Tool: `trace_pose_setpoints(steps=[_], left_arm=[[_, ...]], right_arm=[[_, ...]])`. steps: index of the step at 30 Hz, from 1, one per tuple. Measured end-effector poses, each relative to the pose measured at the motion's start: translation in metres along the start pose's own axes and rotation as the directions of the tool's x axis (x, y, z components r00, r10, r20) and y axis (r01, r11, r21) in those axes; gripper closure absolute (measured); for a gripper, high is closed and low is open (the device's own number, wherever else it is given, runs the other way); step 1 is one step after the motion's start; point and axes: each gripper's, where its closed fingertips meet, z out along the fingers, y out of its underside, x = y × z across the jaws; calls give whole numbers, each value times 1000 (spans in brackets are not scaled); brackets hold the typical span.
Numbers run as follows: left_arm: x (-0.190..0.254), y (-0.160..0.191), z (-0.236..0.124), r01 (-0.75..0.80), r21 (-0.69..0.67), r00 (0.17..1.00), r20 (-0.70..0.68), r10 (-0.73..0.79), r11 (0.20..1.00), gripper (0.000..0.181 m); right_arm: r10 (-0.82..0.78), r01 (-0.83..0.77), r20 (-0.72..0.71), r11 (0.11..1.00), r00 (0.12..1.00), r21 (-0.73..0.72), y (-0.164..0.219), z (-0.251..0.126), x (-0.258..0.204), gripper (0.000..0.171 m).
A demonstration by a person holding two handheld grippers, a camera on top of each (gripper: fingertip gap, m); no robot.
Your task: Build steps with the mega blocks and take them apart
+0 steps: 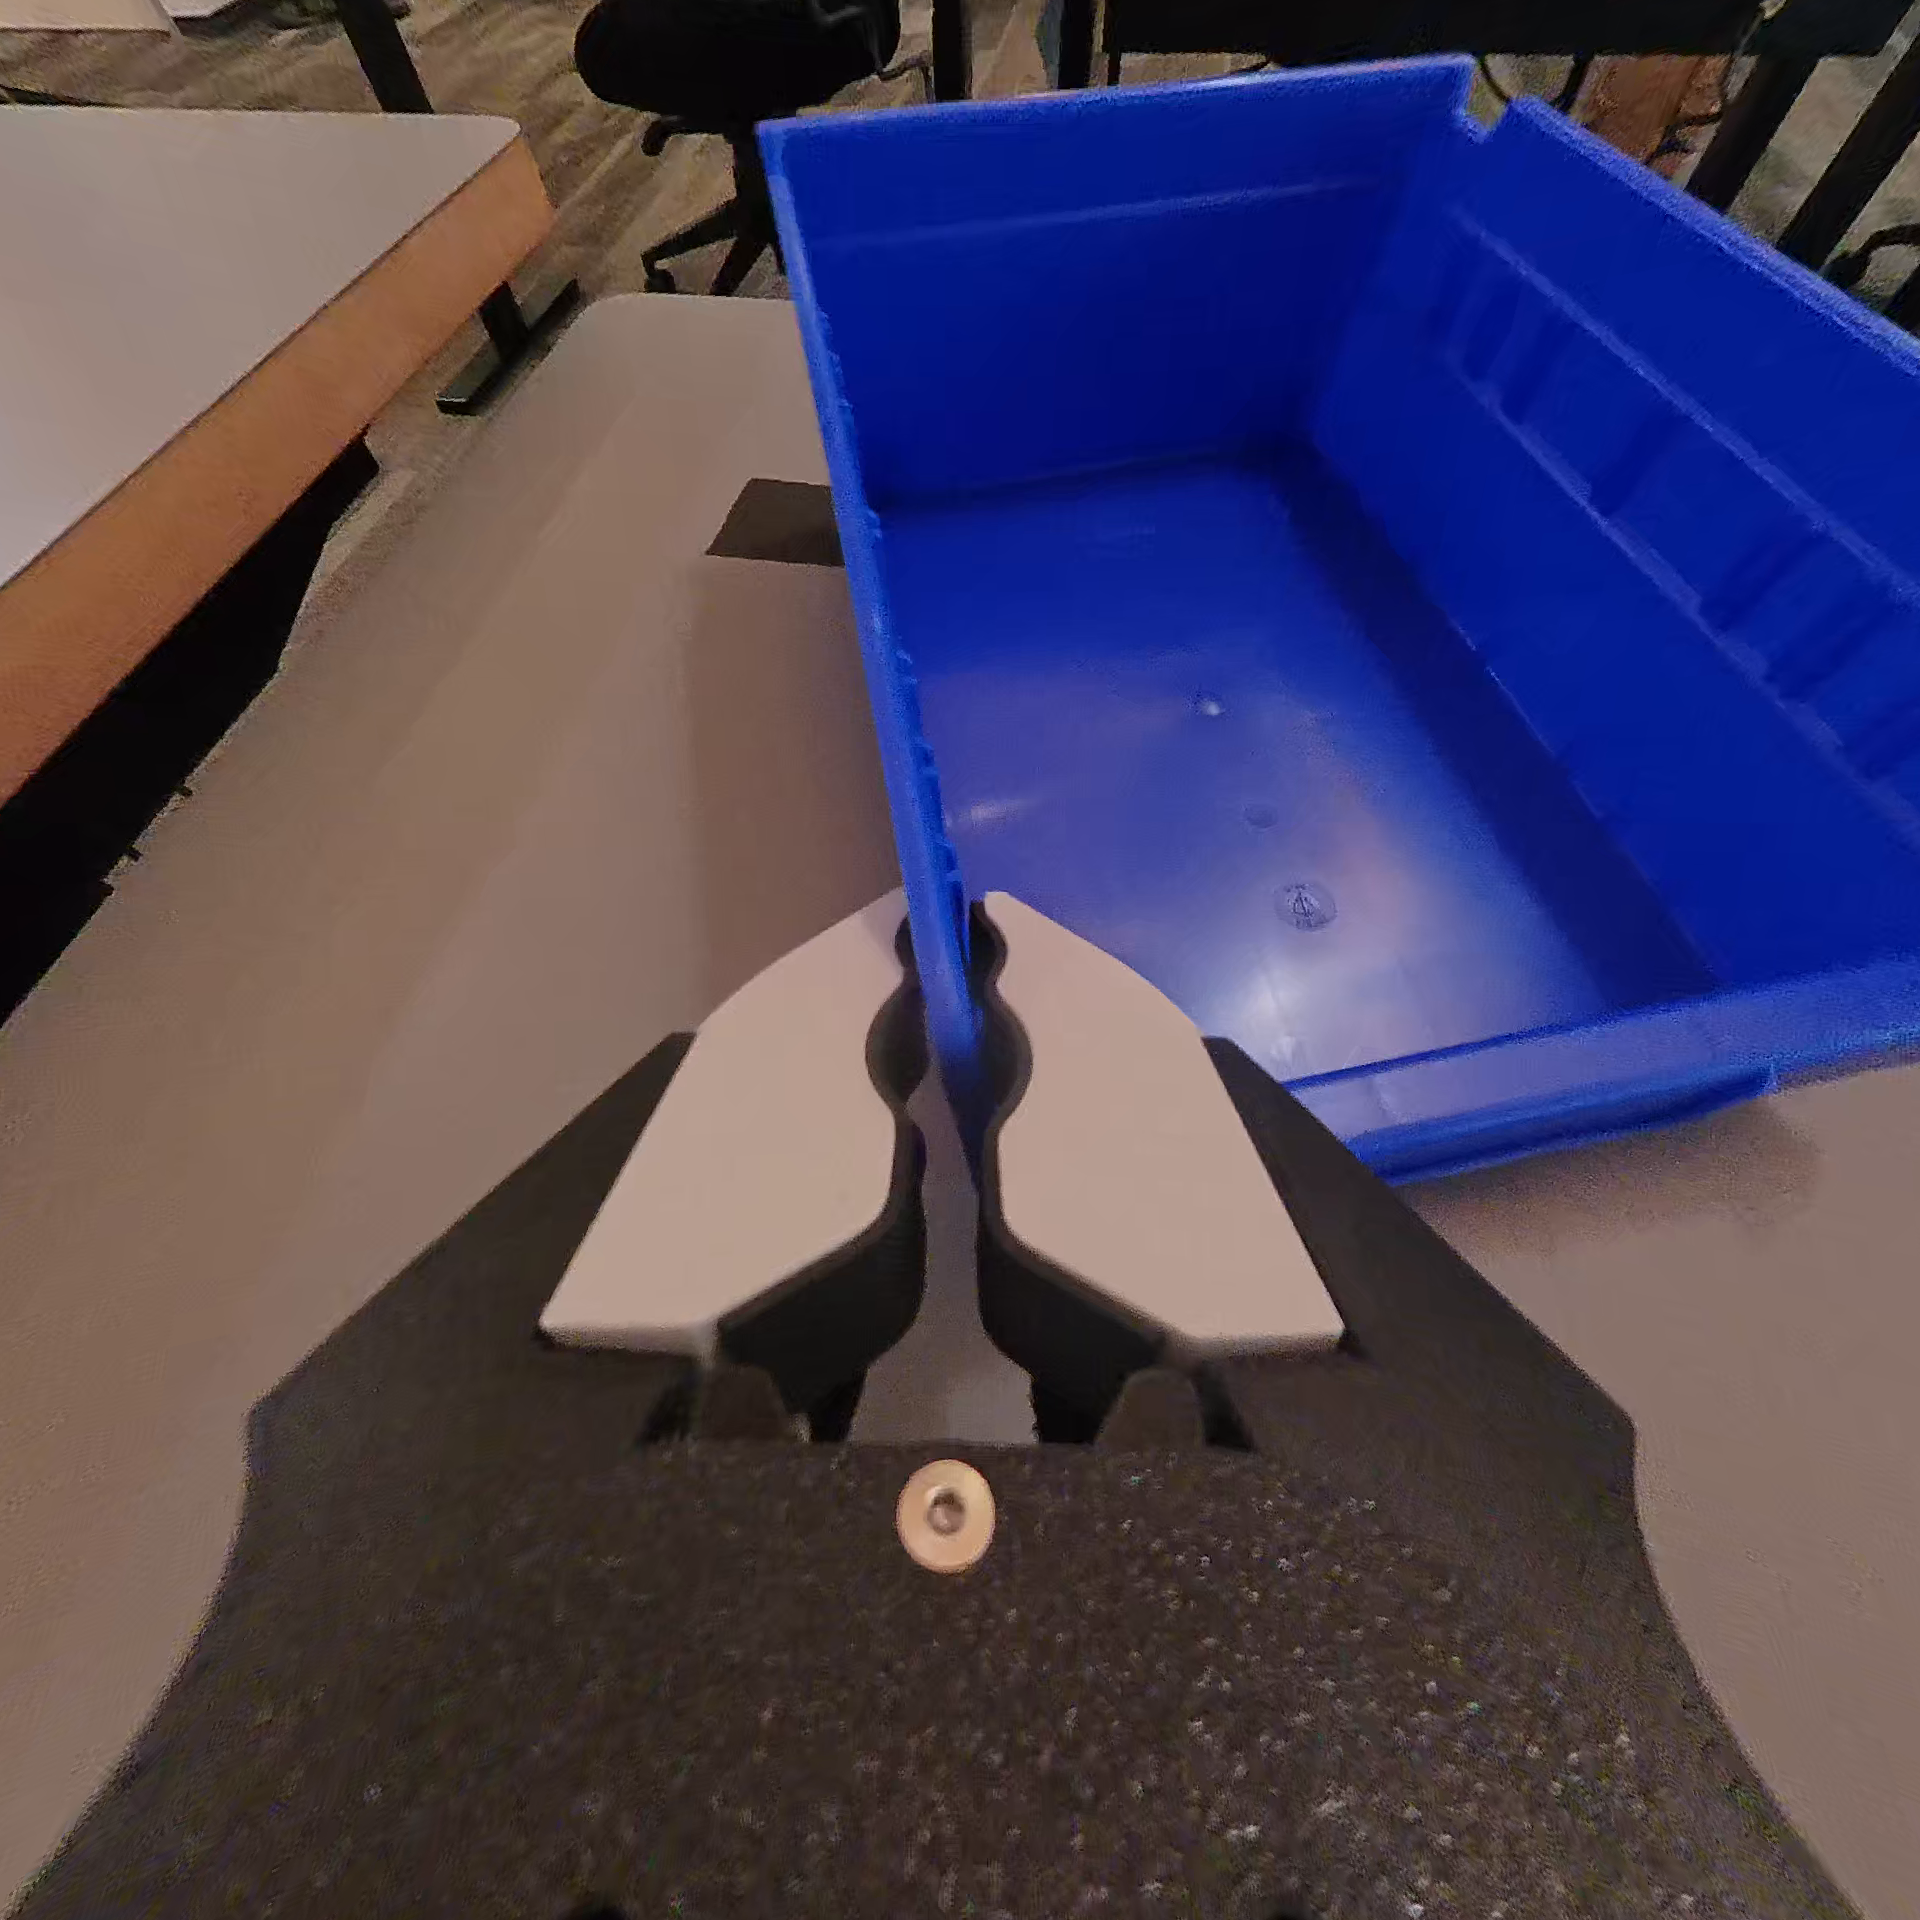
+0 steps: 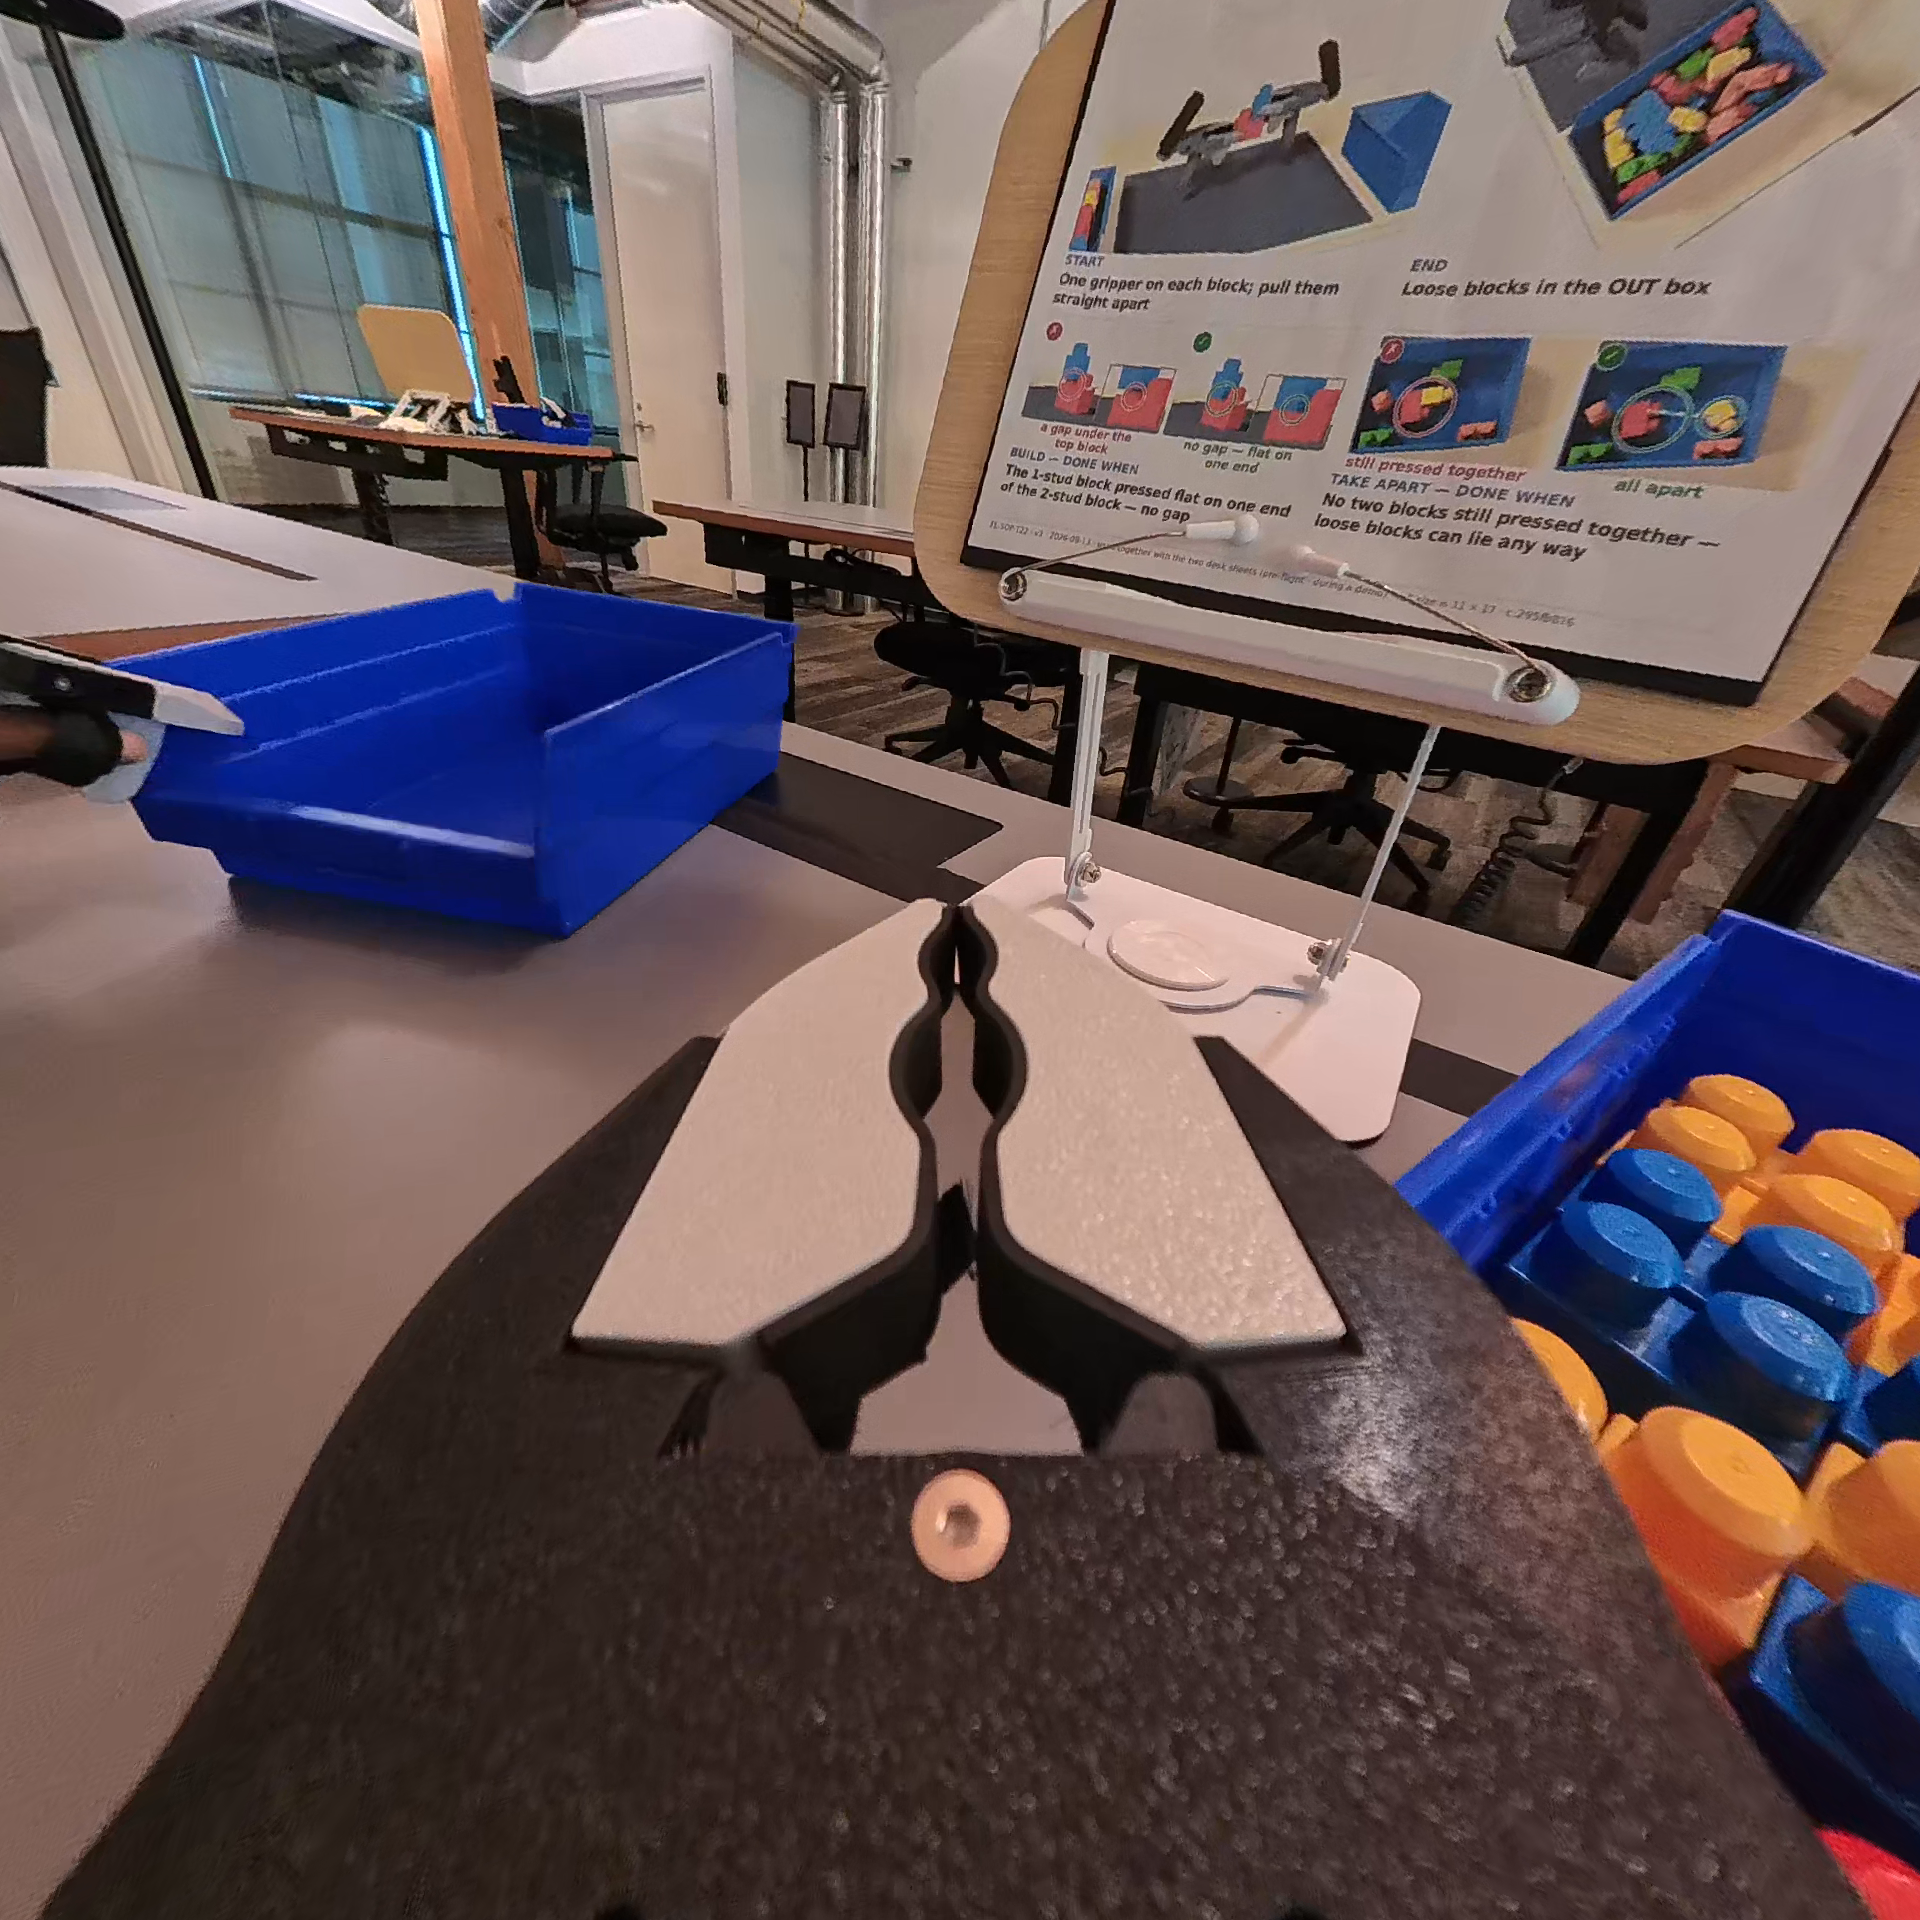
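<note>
Your left gripper (image 1: 940, 935) has its jaws clamped on the near left wall of an empty blue bin (image 1: 1226, 312), close to the bin's near corner. The bin sits on a grey counter (image 1: 468, 831), and its floor is bare and shiny. A dark rectangular patch (image 1: 774, 520) lies on the counter just beside the bin's left wall.

Your right gripper (image 2: 954, 920) hovers above the counter with its jaws together, holding nothing. To its right stands a second blue bin (image 2: 1621, 1081) filled with mega blocks (image 2: 1704, 1299), orange and blue ones packed together, with a sliver of red at the lower edge. Ahead of the right gripper, a white stand (image 2: 1299, 997) holds an instruction sheet (image 2: 1455, 312) on a wooden board. Farther left in that view, the empty bin rests on the counter with your left gripper at its left end.
</note>
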Motion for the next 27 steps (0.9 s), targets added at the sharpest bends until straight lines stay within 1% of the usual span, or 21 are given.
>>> trace_pose_setpoints(steps=[4,6,9,12,14,20,24,27], left_arm=[[-4,4,-12,41,27,999,-13,-40,999,177],[-5,4,-23,48,38,999,-21,-47,998,177],[-5,0,-45,110,65,992,-76,-105,992,177],[0,0,-68,76,78,991,-117,-66,994,177],[8,2,-83,86,88,986,-151,-72,992,177],[50,5,-128,189,124,939,-312,-142,974,177],[90,8,-155,245,123,908,-376,-183,962,177],[118,20,-165,271,106,895,-395,-209,957,177]], right_arm=[[7,-7,-12,1000,1000,0,-1,-1,4,171],[11,-11,-16,1000,1000,2,-1,-1,5,171],[14,-14,-20,1000,1000,2,-2,-2,7,171],[15,-15,-23,1000,1000,3,-2,-2,7,171],[16,-16,-26,1000,1000,5,-3,-2,8,171],[30,-29,-43,999,999,17,-7,-5,15,171],[39,-38,-58,999,998,28,-10,-8,21,171],[45,-43,-65,999,997,33,-12,-9,23,171]])
